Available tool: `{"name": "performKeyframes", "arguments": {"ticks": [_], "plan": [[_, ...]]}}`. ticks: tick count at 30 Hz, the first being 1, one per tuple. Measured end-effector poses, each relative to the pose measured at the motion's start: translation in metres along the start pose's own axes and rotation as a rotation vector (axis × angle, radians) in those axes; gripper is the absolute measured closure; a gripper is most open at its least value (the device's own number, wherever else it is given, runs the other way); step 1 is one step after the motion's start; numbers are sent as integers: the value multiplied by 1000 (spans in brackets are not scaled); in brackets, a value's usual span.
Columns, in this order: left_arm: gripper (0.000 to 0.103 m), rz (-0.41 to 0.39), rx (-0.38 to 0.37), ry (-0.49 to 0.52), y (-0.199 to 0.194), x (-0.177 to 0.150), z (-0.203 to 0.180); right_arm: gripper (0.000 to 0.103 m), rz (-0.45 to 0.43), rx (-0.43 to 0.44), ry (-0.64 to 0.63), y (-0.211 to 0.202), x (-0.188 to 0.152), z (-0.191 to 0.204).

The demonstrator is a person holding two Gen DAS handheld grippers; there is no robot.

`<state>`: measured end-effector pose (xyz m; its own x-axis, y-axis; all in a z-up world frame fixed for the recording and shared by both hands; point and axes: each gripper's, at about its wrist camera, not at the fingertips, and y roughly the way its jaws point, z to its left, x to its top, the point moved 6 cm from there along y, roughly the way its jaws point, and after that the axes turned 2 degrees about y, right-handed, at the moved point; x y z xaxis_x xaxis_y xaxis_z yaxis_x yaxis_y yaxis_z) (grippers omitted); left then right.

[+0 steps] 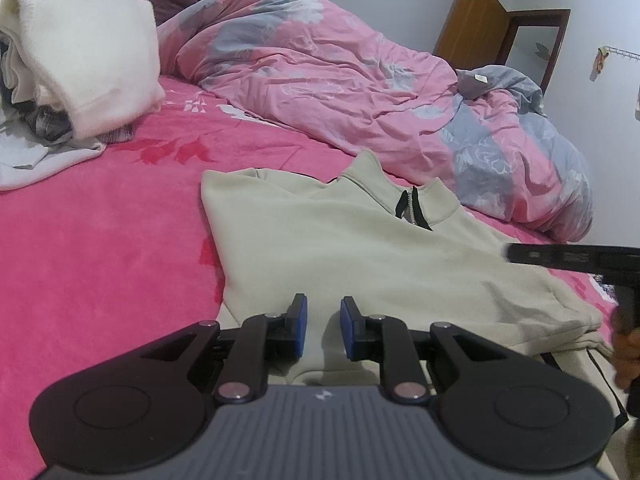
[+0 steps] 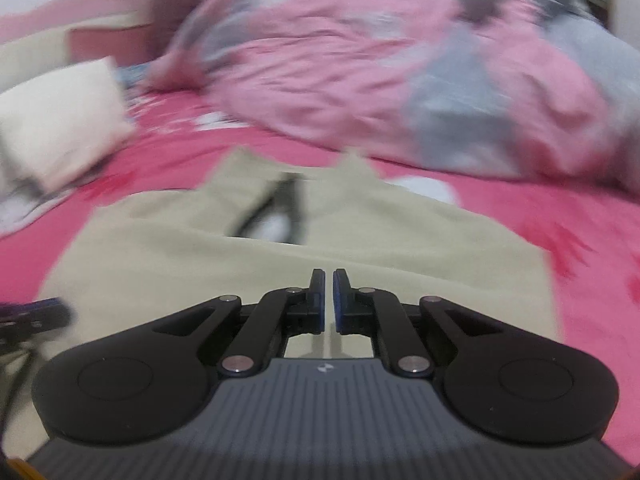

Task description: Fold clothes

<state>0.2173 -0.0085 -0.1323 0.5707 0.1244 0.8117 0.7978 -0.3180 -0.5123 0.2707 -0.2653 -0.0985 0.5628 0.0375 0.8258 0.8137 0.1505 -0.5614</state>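
A beige zip-neck sweater (image 1: 360, 248) lies flat on the pink bed, its collar and black zipper (image 1: 412, 208) pointing away from me. My left gripper (image 1: 324, 320) sits at the sweater's near edge. Its blue pads stand a narrow gap apart, and beige fabric fills that gap and bunches up under them. In the blurred right wrist view, my right gripper (image 2: 329, 300) hovers low over the same sweater (image 2: 200, 260) with its pads almost touching. Whether cloth is pinched there I cannot tell. The right gripper's black body (image 1: 560, 258) shows at the right edge of the left wrist view.
A crumpled pink and grey duvet (image 1: 340, 80) fills the far side of the bed. A pile of white and grey clothes (image 1: 80, 52) sits at the far left on the pink sheet (image 1: 100, 260). A brown door (image 1: 472, 20) stands at the back right.
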Motion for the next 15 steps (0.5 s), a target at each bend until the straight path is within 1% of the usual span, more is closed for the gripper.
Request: {"name": "performKeyframes", "arguments": {"ticks": [2, 3, 4, 6, 9, 10, 11, 14, 15], "plan": [[83, -1, -6, -7, 0, 0, 1, 99, 20, 47, -34, 10, 1, 22], [83, -2, -9, -10, -1, 0, 1, 99, 39, 51, -43, 18, -2, 27], [82, -2, -13, -15, -1, 0, 2, 101, 61, 13, -44, 27, -4, 20], [82, -4, -23, -25, -1, 0, 3, 100, 106, -63, -46, 45, -10, 6], [80, -6, -36, -36, -2, 0, 4, 101, 98, -147, 62, 41, -5, -31], [80, -7, -38, -37, -2, -1, 4, 97, 95, -175, 98, 39, -3, -44], [79, -7, -39, -37, -2, -1, 4, 95, 85, -195, 106, 34, 2, -47], [79, -8, -40, -38, -2, -1, 4, 95, 62, -97, 74, 23, 14, -23], [79, -9, -41, -40, -2, -1, 4, 95, 66, -31, 47, 23, 15, -7]]}}
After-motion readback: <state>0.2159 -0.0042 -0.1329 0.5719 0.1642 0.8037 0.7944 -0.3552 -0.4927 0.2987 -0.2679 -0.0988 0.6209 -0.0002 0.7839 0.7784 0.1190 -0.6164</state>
